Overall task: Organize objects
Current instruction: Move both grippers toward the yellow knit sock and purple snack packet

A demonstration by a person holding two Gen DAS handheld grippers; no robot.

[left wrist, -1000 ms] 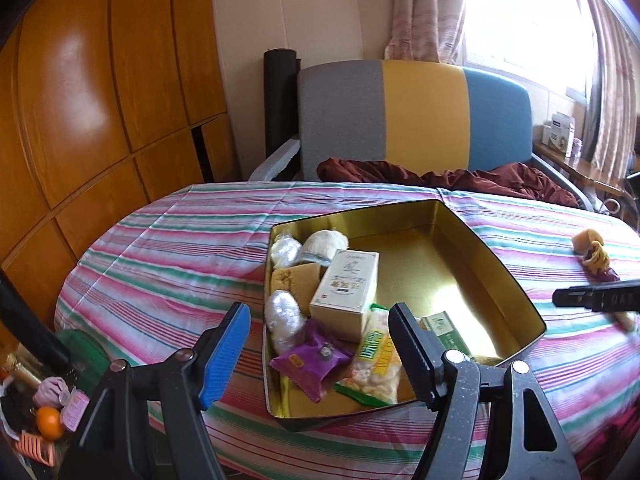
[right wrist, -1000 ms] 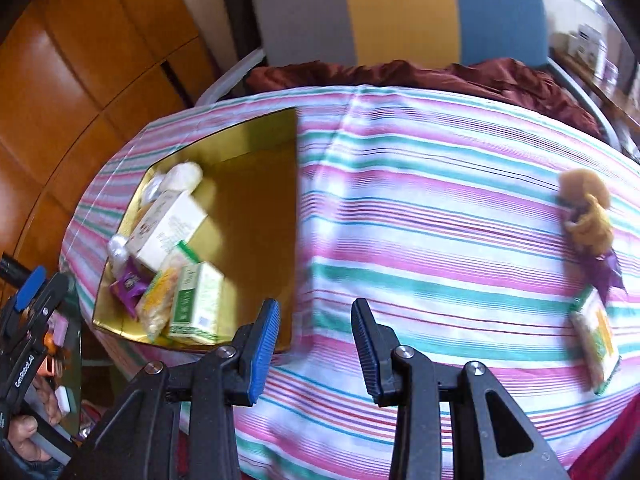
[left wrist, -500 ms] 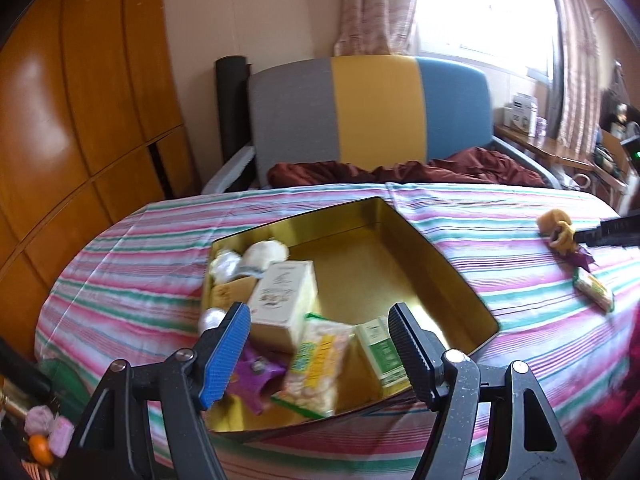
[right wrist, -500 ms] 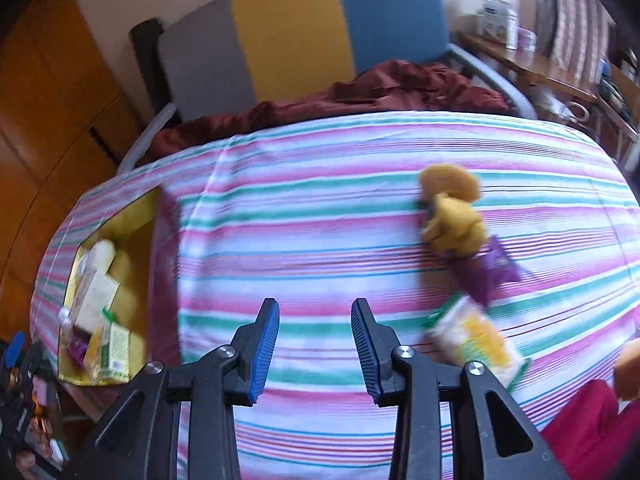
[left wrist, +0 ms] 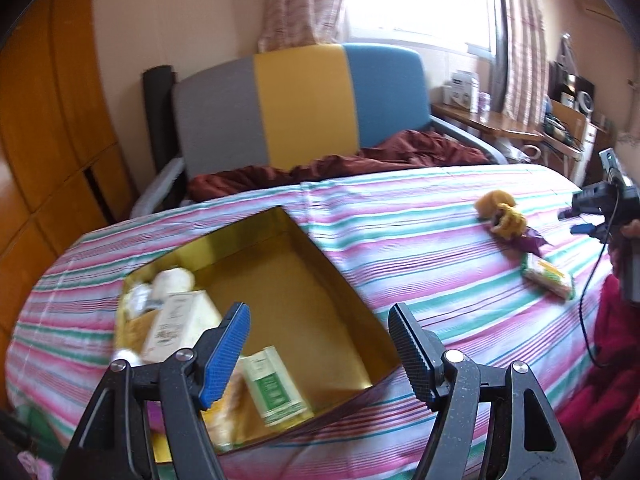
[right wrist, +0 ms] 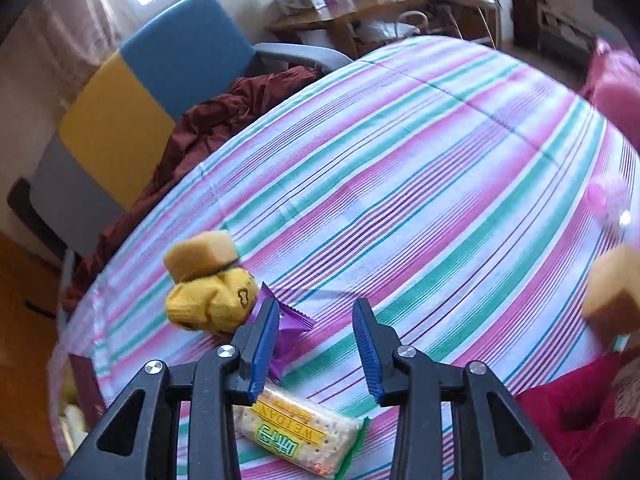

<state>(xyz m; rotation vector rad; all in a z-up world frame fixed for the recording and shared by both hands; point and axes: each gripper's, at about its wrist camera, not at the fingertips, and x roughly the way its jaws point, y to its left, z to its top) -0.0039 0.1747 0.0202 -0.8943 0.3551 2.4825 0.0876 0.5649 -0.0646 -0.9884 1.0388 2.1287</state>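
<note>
The gold tin (left wrist: 320, 248), just ahead of the left gripper (left wrist: 320, 344), already holds boxes and packets. Still out on the striped worktop (right wrist: 420, 168): a cracker packet (right wrist: 296, 436) under the right gripper (right wrist: 316, 340), with a purple wrapper (right wrist: 288, 332) and what looks like a yellow sponge (right wrist: 200, 256) just left of it. Both pairs of jaws stand apart, empty. Only the left view shows inside the tin.

A grey, yellow and blue chair (left wrist: 304, 104) stands behind the table — dark red cloth (left wrist: 360, 160) heaped on its seat.
</note>
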